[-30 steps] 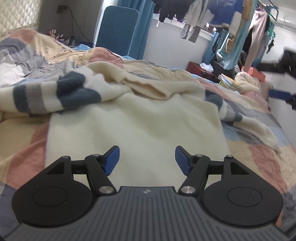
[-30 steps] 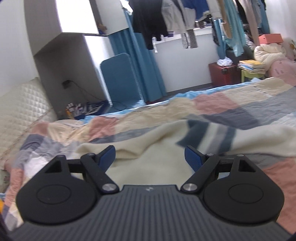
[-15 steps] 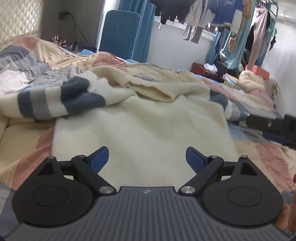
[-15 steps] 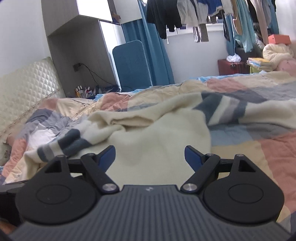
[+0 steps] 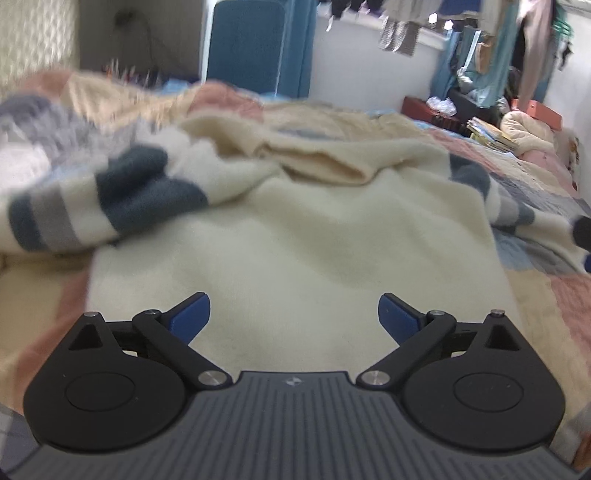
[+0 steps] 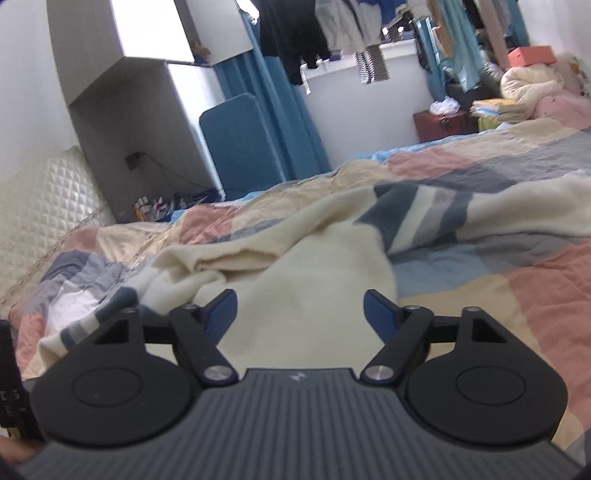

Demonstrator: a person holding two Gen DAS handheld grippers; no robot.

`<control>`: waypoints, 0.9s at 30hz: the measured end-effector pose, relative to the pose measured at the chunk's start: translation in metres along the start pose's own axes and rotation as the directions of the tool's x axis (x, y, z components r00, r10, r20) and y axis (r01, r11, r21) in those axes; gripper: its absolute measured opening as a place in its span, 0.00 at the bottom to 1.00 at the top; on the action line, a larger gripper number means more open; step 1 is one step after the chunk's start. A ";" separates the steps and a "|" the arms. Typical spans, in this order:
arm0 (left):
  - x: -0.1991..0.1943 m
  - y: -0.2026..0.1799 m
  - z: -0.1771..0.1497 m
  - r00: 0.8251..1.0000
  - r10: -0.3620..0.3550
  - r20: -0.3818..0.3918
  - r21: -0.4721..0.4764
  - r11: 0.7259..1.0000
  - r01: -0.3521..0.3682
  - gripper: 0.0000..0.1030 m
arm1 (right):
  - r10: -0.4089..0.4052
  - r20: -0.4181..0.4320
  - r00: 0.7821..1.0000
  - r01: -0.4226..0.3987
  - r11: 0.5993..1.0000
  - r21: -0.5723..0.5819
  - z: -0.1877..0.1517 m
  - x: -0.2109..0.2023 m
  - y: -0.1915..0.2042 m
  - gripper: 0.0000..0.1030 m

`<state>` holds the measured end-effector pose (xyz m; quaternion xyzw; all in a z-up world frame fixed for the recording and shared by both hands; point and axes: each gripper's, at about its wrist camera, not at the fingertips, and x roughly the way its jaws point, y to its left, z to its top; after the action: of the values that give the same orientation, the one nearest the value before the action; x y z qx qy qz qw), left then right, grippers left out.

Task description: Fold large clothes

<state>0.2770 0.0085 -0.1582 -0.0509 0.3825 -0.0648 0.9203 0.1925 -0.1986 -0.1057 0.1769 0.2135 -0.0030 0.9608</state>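
A cream sweater (image 5: 295, 229) with blue and grey striped sleeves (image 5: 122, 199) lies spread on the bed, its collar end bunched at the far side. My left gripper (image 5: 293, 306) hovers over the near hem. Its jaws are opening wide, with only the flat cloth below them and nothing pinched. In the right wrist view the sweater (image 6: 317, 266) runs away from my right gripper (image 6: 299, 301), which is low over the sweater's near right edge. The right jaws are closing a little, and the pads press on nothing. One striped sleeve (image 6: 424, 214) stretches off to the right.
A patchwork quilt (image 6: 517, 295) in pink, beige and grey covers the bed. A quilted headboard (image 6: 40, 210) stands at the left. Beyond the bed are a blue padded panel (image 6: 236, 140), hanging clothes (image 6: 295, 33), a red box (image 6: 443, 123) and stacked books (image 5: 491, 133).
The left jaws have spread much wider and that gripper has moved in over the sweater's hem. The right gripper has sunk toward the bed and its jaws have narrowed slightly.
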 end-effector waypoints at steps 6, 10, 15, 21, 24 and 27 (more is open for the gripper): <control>0.050 -0.014 0.034 0.995 0.032 -0.092 0.090 0.996 -0.023 0.97 | -0.010 0.014 1.000 0.010 1.000 0.008 -0.001 -0.004 -0.003 0.75; 0.100 -0.010 0.070 0.986 0.021 -0.166 0.022 1.000 -0.018 0.96 | -0.029 0.003 1.000 0.029 0.999 0.041 -0.002 0.002 -0.011 0.75; 0.157 -0.020 0.108 0.988 0.066 -0.139 0.097 0.994 -0.053 0.87 | -0.096 0.043 0.994 0.092 0.992 0.091 0.003 0.012 -0.022 0.75; 0.228 -0.024 0.143 0.985 0.072 -0.158 0.149 0.988 -0.048 0.70 | -0.187 0.048 0.981 0.182 0.979 0.097 -0.004 0.048 -0.025 0.75; 0.260 -0.017 0.163 0.984 0.095 -0.151 0.145 0.987 -0.073 0.70 | -0.192 0.006 0.981 0.190 0.976 0.104 -0.009 0.068 -0.026 0.75; 0.282 -0.013 0.186 0.983 0.102 -0.151 0.124 0.989 -0.083 0.70 | -0.199 -0.004 0.980 0.199 0.979 0.049 -0.016 0.084 -0.016 0.75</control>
<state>0.6052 -0.0409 -0.2225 0.0265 0.4513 -0.0481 0.8907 0.2608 -0.2025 -0.1594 0.1783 0.2295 -0.1044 0.9511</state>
